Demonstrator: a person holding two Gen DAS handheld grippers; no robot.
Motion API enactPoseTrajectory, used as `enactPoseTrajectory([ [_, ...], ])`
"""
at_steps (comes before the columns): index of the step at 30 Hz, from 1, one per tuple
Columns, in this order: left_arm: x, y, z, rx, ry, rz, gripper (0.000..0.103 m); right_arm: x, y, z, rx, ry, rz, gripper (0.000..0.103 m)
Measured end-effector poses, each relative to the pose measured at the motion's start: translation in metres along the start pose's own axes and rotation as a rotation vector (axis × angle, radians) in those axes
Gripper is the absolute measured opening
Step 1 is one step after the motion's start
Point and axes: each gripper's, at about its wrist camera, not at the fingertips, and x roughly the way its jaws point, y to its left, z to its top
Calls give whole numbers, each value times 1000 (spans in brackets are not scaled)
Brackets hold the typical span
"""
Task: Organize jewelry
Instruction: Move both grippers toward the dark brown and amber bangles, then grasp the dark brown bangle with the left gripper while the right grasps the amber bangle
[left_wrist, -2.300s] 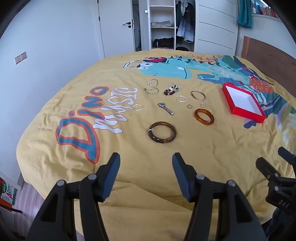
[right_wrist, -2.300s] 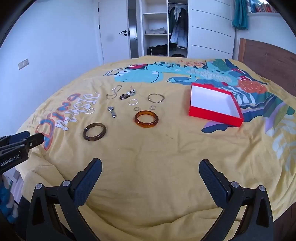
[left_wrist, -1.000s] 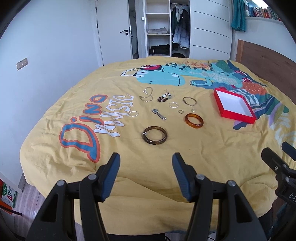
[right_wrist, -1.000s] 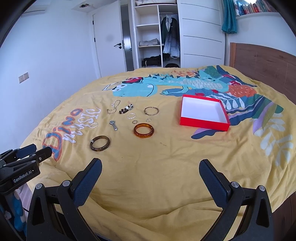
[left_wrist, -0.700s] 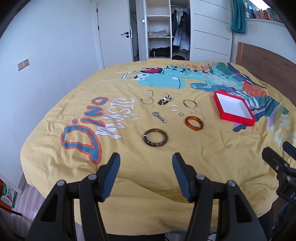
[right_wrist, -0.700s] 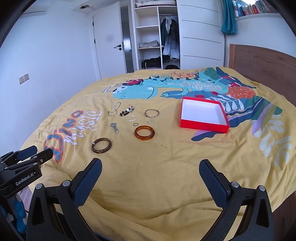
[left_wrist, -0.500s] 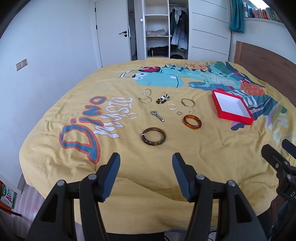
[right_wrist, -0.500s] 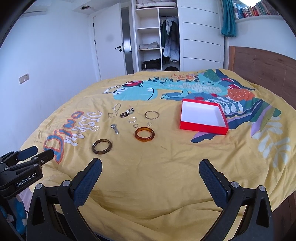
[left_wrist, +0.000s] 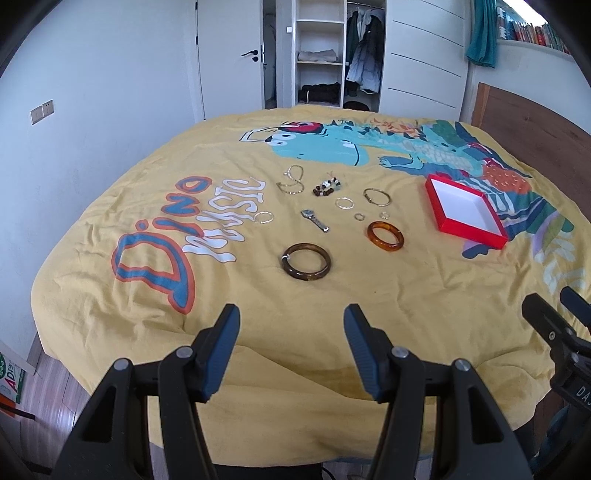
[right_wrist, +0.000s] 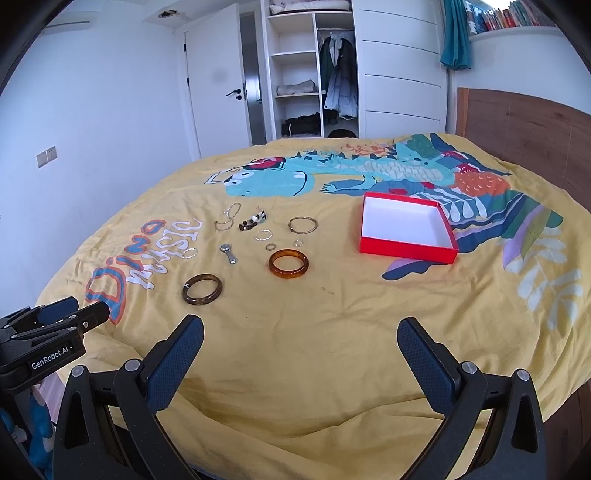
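1. Left claw (left_wrist: 290, 325): jaws apart at a moderate gap, holding nothing, hovering over the near edge of the bed (left_wrist: 424, 295). The dark brown bangle (left_wrist: 306, 261) lies on the yellow duvet ahead of it, apart from the fingertips.
2. Right claw (right_wrist: 300, 338): jaws spread wide, holding nothing, also over the near edge of the bed. The amber bangle (right_wrist: 288, 263) lies well ahead, slightly left of centre in the right wrist view.
3. Remaining jewelry lies beyond the two bangles in a loose cluster: a small watch (left_wrist: 314, 220), a beaded bracelet (left_wrist: 326, 187), a gold chain (left_wrist: 291, 181), a thin gold bangle (left_wrist: 376, 196), a thin ring-shaped hoop (left_wrist: 345, 202), and two small rings (left_wrist: 358, 216) between the hoop and the amber bangle. A further thin hoop (left_wrist: 263, 217) lies just beside the printed lettering.
4. Writing: the duvet print reads "Dino music" (left_wrist: 184, 229). The left claw's body, seen from the right wrist view, bears "GenRobot.AI" (right_wrist: 50, 361).
5. Container: a red box (right_wrist: 404, 229) with white interior sits right of the cluster, open, with nothing inside.
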Motion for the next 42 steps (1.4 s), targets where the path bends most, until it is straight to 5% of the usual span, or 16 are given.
enactPoseTrajectory([
  [21, 79, 30, 17, -57, 83, 77, 56, 68, -14, 7, 41, 94, 27, 100],
  [42, 260, 28, 58, -109, 259, 29, 55, 300, -35, 55, 140, 300, 113, 48],
])
